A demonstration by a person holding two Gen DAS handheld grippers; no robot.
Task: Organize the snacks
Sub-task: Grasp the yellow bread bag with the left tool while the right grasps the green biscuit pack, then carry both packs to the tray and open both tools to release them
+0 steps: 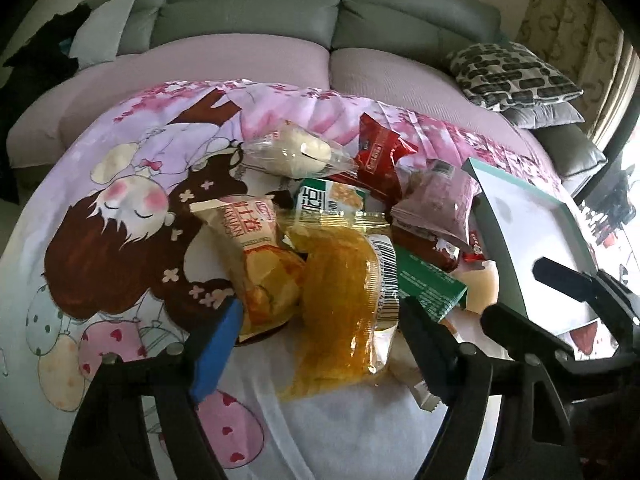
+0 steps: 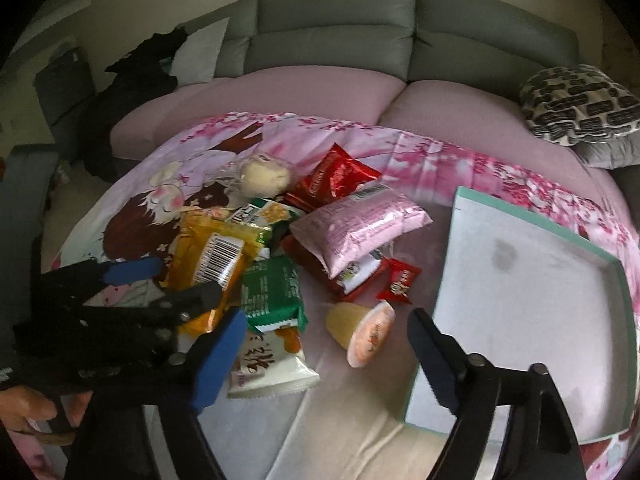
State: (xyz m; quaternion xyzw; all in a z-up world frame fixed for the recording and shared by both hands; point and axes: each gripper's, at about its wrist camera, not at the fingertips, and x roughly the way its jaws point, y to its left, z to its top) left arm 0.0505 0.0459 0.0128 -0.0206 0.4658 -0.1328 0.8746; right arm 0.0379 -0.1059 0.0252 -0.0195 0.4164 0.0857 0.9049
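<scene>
both grippers are hanging released: left gripper [image 1: 320, 312] straddling the yellow snack packet [image 1: 344, 292], right gripper [image 2: 328, 344] around the jelly cup [image 2: 360, 330], probably heading for the empty tray [image 2: 532, 300].

We look down past our right hand-held gripper [image 2: 326, 354], its blue-padded fingers [image 2: 218, 358] apart with nothing between them, over a cartoon-printed pink cloth [image 2: 420, 160]. Just beyond it lies a clear jelly cup with an orange lid [image 2: 360, 330], tipped on its side. A pile of snack packets follows: a green foil packet [image 2: 272, 292], a shiny pink pillow-shaped bag [image 2: 356, 230], a red foil bag [image 2: 334, 178]. On the right lies a shallow white tray with a teal rim [image 2: 618, 276]. Our left hand-held gripper [image 2: 172, 280] straddles a yellow-orange packet with a barcode [image 2: 212, 256].
</scene>
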